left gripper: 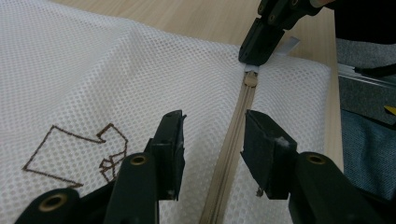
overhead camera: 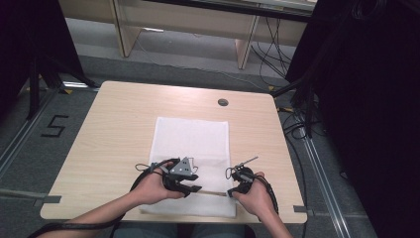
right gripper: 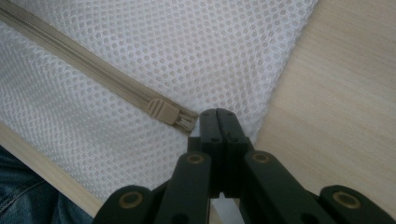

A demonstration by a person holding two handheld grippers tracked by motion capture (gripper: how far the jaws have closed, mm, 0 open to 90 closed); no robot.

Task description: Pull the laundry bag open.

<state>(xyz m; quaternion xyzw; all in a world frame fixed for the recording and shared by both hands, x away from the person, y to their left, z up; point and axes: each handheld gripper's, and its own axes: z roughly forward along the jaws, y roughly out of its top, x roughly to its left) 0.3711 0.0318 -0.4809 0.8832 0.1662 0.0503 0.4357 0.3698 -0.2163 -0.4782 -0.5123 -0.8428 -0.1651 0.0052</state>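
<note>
A white mesh bag (overhead camera: 192, 141) lies flat on the wooden table (overhead camera: 114, 134), with a beige zipper (left gripper: 233, 144) along its near edge. The zipper's slider (right gripper: 161, 111) sits close to the right end. My right gripper (right gripper: 218, 116) is shut on the bag's edge just past that end, where a white tab (left gripper: 289, 45) sticks out. From the left gripper view it is the black right gripper (left gripper: 256, 52) at the top. My left gripper (left gripper: 212, 135) is open low over the bag, its jaws on either side of the zipper line. A brown line drawing (left gripper: 79, 151) marks the mesh.
A round cable hole (overhead camera: 223, 102) sits near the table's far edge. Bare wood lies left and right of the bag. Cables (overhead camera: 292, 124) trail on the floor at the right. Wooden furniture (overhead camera: 188, 22) stands beyond the table.
</note>
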